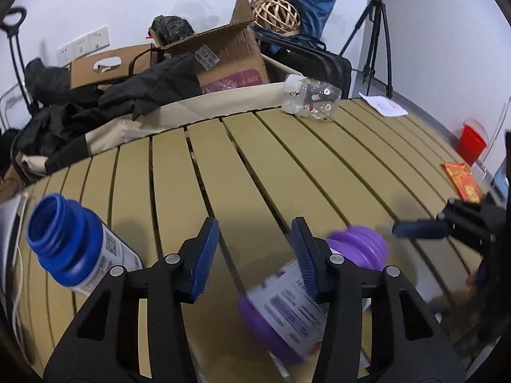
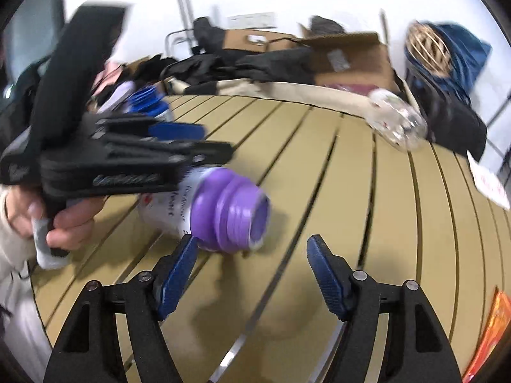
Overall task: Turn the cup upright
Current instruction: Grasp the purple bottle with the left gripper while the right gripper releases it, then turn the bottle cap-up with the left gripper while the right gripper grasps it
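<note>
Tipped bottle (image 1: 287, 300) on slatted table (image 1: 287, 166), another bottle (image 1: 73, 249) to its left.

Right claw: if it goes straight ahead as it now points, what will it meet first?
Probably only the tan slatted table; the right claw points just right of the purple bottle's open mouth. Depth is unclear.

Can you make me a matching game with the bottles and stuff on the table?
Things:
1. purple bottle
2. blue bottle
3. clear cup
4. orange packet

Descriptions:
A. see-through with little pictures, on its side at the table's far edge
B. tipped, white label, beside the left tongs
C. flat, near the red cup
D. open-mouthed, at the table's left side

Pairs: 1-B, 2-D, 3-A, 4-C
</note>
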A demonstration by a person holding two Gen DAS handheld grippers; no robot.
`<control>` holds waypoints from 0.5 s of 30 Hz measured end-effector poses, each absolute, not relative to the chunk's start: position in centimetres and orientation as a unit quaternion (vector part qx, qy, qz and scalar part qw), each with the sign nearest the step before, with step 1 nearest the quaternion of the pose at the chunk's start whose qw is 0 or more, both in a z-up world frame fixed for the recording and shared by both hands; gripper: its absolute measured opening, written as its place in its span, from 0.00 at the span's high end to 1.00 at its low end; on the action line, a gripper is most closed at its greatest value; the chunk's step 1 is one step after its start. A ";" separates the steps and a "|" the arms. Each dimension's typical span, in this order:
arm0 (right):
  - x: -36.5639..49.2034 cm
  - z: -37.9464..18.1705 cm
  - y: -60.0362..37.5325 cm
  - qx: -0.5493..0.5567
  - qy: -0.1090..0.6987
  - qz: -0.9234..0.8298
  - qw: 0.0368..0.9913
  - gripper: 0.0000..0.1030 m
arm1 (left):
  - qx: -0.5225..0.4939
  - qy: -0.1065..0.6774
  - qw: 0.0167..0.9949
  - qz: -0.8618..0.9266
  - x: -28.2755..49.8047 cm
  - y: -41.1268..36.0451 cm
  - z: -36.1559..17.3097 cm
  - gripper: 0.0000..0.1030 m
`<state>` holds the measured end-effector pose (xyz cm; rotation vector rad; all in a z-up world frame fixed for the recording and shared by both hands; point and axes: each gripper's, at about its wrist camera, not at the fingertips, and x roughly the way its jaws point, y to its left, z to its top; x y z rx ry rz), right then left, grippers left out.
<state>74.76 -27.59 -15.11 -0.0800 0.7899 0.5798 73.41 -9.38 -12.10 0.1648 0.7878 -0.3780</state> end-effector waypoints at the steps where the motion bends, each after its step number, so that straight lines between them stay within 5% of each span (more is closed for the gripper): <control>1: 75.2 -15.2 -27.7 -0.034 0.383 0.276 0.881 0.26 | 0.083 0.382 0.902 -0.185 73.5 -9.3 -11.9 0.48; 3: 75.3 -15.4 -27.7 -0.036 0.387 0.269 0.881 0.26 | 0.073 0.386 0.899 -0.192 73.6 -8.7 -11.2 0.23; 8: 75.3 -14.9 -29.7 -0.019 0.391 0.247 0.887 0.27 | 0.079 0.441 0.856 -0.258 72.5 -9.7 -10.2 0.10; 10: 75.3 -15.2 -30.8 -0.005 0.398 0.233 0.887 0.26 | 0.119 0.484 0.823 -0.273 72.6 -11.6 -11.8 0.12; 12: 75.5 -15.5 -31.6 0.004 0.405 0.229 0.885 0.26 | 0.156 0.516 0.798 -0.269 73.1 -12.9 -13.7 0.41; 15: 75.4 -15.5 -32.0 0.009 0.405 0.230 0.885 0.26 | 0.172 0.545 0.779 -0.259 74.3 -13.2 -15.2 0.42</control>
